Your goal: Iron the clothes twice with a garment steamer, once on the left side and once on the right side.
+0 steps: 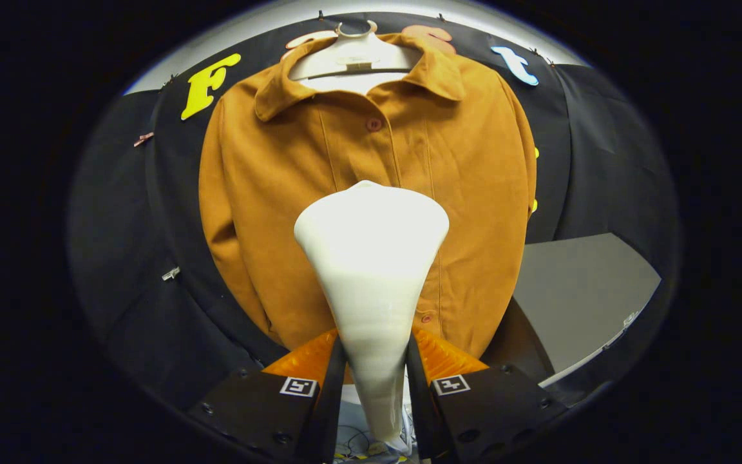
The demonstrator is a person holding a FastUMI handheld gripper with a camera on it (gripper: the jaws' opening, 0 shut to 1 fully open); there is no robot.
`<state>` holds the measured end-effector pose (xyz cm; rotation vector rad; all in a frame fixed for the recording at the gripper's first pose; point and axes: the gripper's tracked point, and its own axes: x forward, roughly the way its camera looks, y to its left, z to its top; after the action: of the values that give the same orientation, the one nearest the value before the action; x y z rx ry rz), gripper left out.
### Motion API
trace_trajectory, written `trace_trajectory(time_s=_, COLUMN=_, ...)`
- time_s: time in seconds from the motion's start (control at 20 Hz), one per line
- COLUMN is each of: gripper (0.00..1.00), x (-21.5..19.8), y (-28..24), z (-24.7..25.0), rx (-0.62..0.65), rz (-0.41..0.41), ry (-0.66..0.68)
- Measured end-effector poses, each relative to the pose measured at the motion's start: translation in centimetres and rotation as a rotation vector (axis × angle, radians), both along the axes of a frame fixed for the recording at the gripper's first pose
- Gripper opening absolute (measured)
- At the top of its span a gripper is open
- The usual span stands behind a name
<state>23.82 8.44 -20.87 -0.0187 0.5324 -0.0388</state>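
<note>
Hand-held gripper pinching white garment steamer before orange shirt on hanger, grey table alongside

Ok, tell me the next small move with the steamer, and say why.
Probably shift the steamer sideways onto one front panel of the shirt. The gripper is shut on the steamer's narrow handle, and its wide head sits in front of the central button placket, below the hanger, so neither side is lined up for a pass.
</note>
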Motion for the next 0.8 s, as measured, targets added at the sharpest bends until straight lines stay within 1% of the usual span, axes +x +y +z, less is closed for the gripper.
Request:
trace_trajectory(time_s=0.3, gripper=0.50, x=0.2, y=-1.3, z=5.2, rx=-0.005, rz=-0.011, ry=-0.166)
trace_trajectory(time_s=0.5, gripper=0.50, x=0.2, y=-1.9, z=7.5, rx=-0.010, rz=-0.017, ry=-0.247)
trace_trajectory(time_s=0.8, gripper=0.50, x=0.3, y=-2.1, z=9.8, rx=-0.036, rz=-0.005, ry=-0.344)
